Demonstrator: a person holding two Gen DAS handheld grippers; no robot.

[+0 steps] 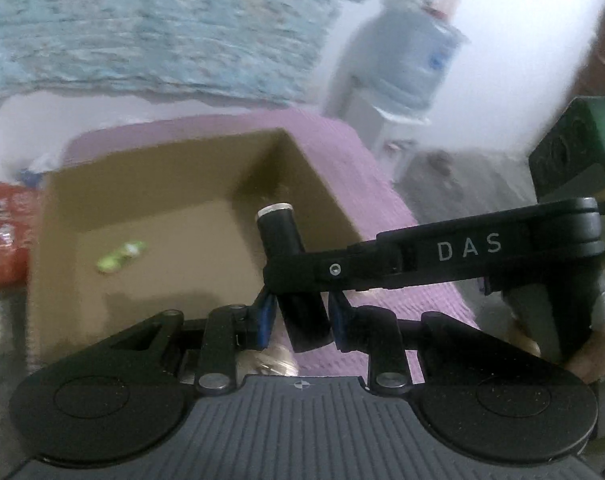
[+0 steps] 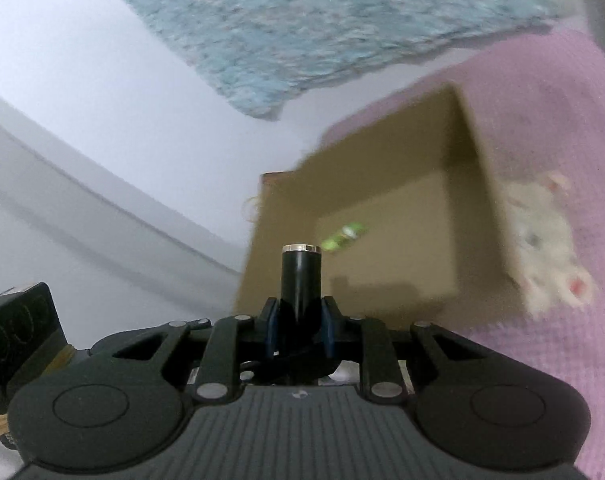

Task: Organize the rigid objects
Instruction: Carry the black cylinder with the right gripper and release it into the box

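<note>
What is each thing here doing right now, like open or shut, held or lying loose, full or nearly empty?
Left gripper: shut on the black tube.
Right gripper: shut on the black tube too.
Black tube: held by both grippers, its silver-ringed end pointing toward the box.
Cardboard box: open on top, nearly empty.
Green item: lying loose on the box floor.

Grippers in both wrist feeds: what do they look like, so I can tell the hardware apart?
Both are matte black with a ribbed grey top plate, two round discs, silver pivot pins and blue pads on the jaws. The right gripper, seen from the left wrist, has white "DAS" lettering on its side and a green light on its camera block. The left gripper shows no lettering.
</note>
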